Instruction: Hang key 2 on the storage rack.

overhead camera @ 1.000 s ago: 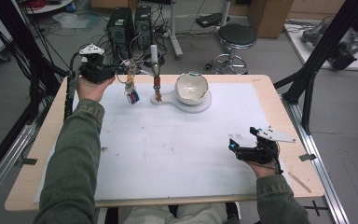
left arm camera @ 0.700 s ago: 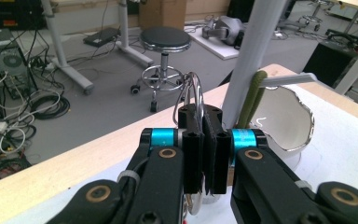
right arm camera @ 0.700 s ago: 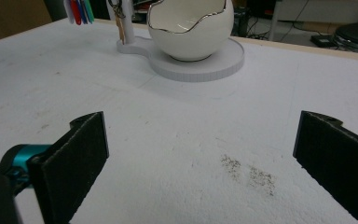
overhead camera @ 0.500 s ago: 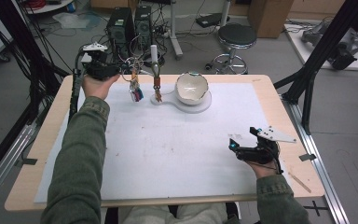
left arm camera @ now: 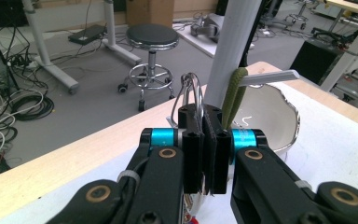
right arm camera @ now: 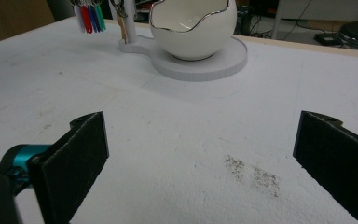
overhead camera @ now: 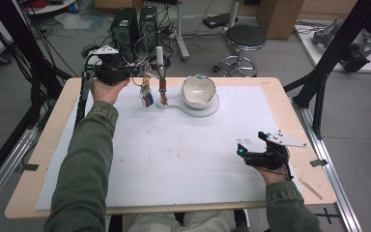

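High view: white egg-shaped bowl (overhead camera: 199, 91) with a jagged silvery rim sits on a flat white stand (overhead camera: 207, 107) at the far edge of the table (overhead camera: 290, 104) — the stand's slim white post (overhead camera: 160, 58) rises right beside the key ring.
Key ring (left arm camera: 192, 89): thin metal loop at the post, coloured tags (overhead camera: 146, 99) dangling below.
Left hand-held gripper (overhead camera: 134, 70): jaws clamped together on the key ring.
Right hand-held gripper (right arm camera: 200, 154): jaws wide apart, nothing between them — low over the table's white sheet, well away from the bowl.
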Demonstrator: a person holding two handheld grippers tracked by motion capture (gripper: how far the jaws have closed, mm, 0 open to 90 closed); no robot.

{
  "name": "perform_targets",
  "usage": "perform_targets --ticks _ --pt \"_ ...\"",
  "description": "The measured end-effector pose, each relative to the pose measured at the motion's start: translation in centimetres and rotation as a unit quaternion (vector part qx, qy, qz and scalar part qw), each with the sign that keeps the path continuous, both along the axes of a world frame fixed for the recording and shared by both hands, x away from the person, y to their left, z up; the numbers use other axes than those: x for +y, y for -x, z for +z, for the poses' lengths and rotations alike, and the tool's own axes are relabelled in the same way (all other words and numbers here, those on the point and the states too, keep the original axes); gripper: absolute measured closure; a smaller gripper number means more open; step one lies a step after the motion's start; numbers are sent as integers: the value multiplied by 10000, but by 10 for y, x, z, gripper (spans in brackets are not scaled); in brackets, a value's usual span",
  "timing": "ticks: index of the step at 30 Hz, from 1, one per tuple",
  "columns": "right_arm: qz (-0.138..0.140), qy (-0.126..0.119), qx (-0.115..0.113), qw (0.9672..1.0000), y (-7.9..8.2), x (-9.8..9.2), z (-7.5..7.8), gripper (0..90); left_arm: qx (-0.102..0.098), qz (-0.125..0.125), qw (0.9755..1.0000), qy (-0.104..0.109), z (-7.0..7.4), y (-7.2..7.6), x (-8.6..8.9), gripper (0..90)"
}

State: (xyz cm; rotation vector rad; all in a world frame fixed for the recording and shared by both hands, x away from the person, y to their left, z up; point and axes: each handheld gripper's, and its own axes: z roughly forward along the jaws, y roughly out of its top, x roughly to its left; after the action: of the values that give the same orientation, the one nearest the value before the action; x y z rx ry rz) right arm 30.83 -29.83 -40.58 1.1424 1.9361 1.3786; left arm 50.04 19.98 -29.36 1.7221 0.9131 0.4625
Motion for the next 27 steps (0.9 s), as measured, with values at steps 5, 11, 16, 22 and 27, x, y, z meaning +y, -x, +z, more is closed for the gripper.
perform_targets --ticks 5,11,16,22,27 --pt "-7 -14 6 10000 0 0 0 21 8 -55 10000 -41 -2 0 -5 869" --pt "6 -23 9 10000 0 0 0 21 6 -103 9999 -22 -4 -1 -10 869" --pt "11 -15 3 10000 0 -1 0 21 4 -74 9999 -115 -4 0 -11 869" --pt "-3 -9 13 10000 -1 0 0 21 14 -70 9998 -200 -6 -1 -13 868" --pt "3 -3 21 10000 -1 0 -1 21 23 -45 9995 -305 -7 -2 -14 868"
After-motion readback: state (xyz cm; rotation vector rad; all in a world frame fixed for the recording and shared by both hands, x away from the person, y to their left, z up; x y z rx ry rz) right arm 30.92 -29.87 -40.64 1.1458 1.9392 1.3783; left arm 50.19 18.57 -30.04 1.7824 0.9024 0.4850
